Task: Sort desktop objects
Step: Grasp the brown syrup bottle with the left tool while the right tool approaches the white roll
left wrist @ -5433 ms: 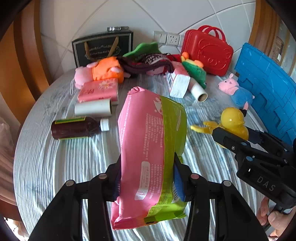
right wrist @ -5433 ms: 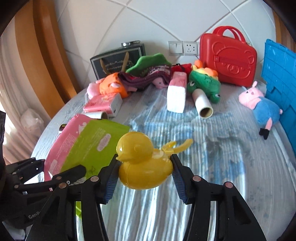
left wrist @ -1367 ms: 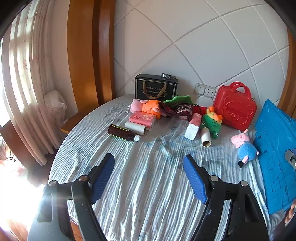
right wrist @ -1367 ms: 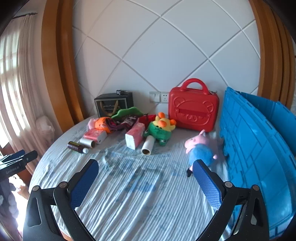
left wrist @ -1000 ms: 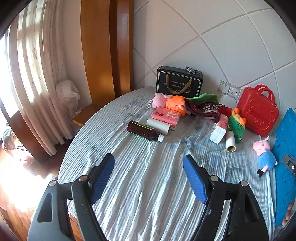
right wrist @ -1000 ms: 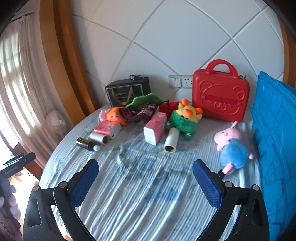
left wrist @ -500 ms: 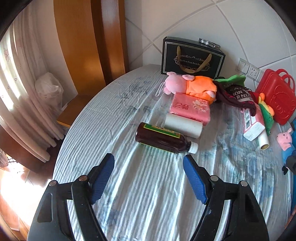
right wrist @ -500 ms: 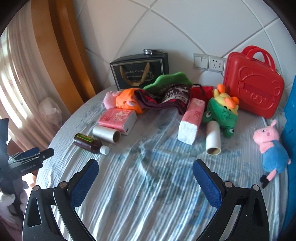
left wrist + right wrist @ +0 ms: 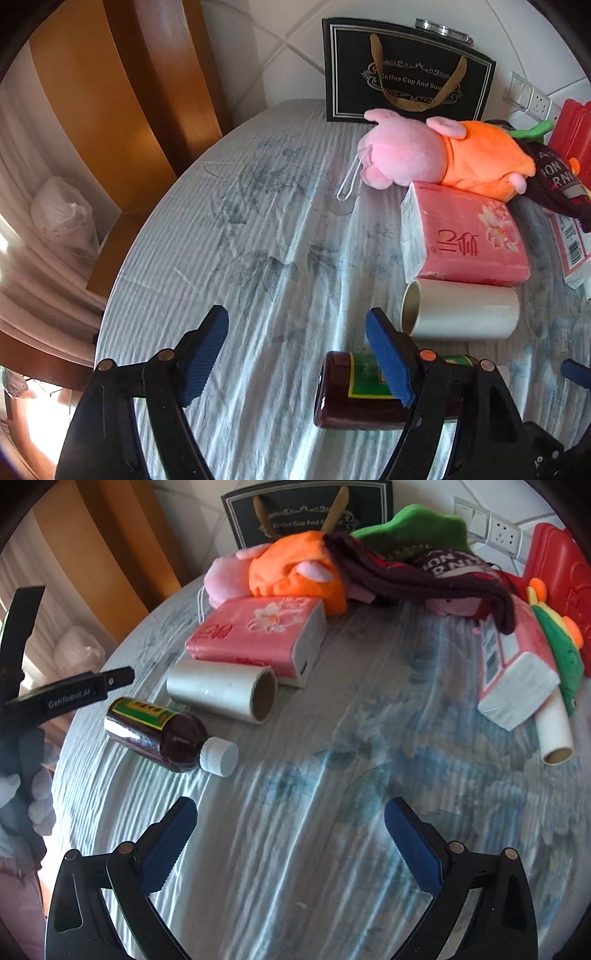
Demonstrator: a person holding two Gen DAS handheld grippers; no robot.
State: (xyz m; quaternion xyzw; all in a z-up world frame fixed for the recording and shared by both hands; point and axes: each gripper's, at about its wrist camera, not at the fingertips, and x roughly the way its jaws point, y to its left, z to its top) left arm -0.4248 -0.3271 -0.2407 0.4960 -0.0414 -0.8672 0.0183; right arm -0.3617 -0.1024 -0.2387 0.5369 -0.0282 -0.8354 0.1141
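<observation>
Brown bottle (image 9: 157,734) lies sideways beside white roll (image 9: 221,693), pink tissue pack (image 9: 258,637).

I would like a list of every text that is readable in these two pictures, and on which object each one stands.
"Coffee Cup And Sau", cut off by the handle: black gift bag.
"GenRobot.AI": left claw, on its body as the right wrist view shows it.
"ON" and "RN", partly hidden: dark knitted cloth.
Red characters on the pink tissue pack: not legible to me.
Label on the brown bottle: too small.
</observation>
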